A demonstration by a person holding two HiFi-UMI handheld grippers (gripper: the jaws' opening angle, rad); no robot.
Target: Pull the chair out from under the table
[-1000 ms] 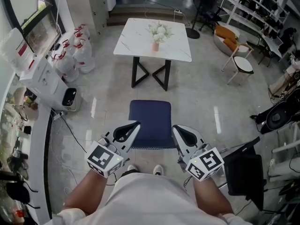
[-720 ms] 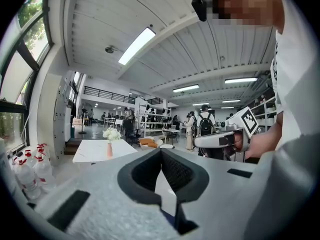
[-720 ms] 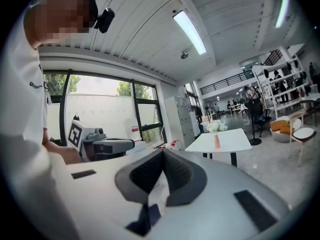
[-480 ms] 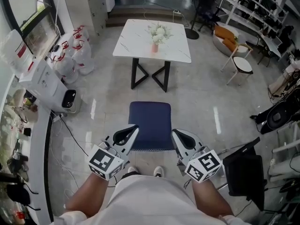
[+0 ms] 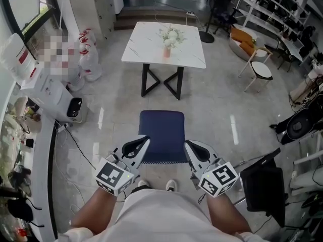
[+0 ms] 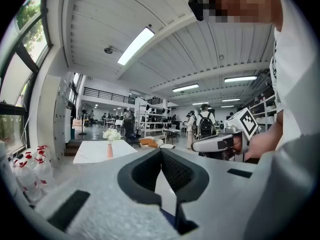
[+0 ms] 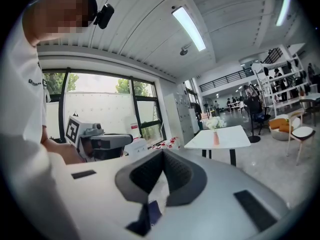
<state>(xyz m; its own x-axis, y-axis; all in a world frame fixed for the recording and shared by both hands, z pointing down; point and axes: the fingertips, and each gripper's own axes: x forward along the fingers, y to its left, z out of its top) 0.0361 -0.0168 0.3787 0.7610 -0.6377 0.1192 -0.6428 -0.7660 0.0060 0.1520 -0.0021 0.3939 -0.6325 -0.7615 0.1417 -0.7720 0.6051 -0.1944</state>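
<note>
The chair with a dark blue seat stands on the floor right in front of me, apart from the white marble-top table. A vase of white flowers stands on that table. My left gripper is at the seat's near left corner and my right gripper is at its near right corner. Both are shut with nothing between the jaws. In the left gripper view the closed tips point toward the table. The right gripper view shows its closed tips and the table ahead.
A white appliance and bagged bottles stand at the left, with a cable across the floor. A black case sits close on the right. A round stool and shelving are at the far right.
</note>
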